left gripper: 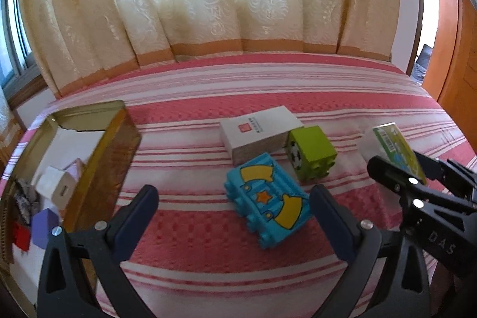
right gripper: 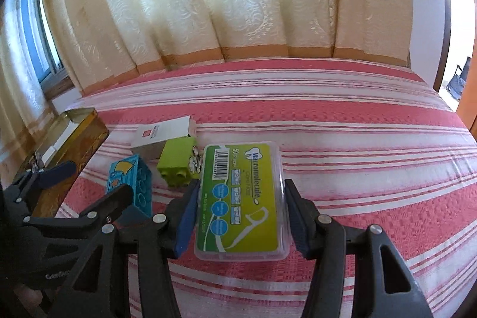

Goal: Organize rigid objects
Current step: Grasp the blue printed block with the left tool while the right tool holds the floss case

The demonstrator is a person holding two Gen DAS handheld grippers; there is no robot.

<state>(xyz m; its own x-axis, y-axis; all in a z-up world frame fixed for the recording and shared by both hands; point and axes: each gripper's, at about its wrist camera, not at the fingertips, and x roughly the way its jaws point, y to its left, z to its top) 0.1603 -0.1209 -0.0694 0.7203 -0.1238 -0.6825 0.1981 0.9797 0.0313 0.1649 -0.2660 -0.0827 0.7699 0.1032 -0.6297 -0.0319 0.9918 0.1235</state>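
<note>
A clear floss-pick box with a green label (right gripper: 243, 198) sits between the pads of my right gripper (right gripper: 238, 213), which is shut on it just above the striped bedspread; it also shows in the left wrist view (left gripper: 393, 148). My left gripper (left gripper: 234, 216) is open and empty, low over the bed, with a blue toy train brick (left gripper: 266, 204) between and just beyond its fingers. A green toy brick (left gripper: 311, 155) and a white box (left gripper: 259, 133) lie behind it. An open gold tin (left gripper: 98, 160) stands at the left, holding several small items.
The bed has a pink and white striped cover (right gripper: 357, 169). Cream curtains (left gripper: 208, 5) hang behind it. A window (right gripper: 38, 29) is at the left and an orange wooden door (left gripper: 453, 64) at the right. The left gripper shows at the lower left of the right wrist view (right gripper: 89, 184).
</note>
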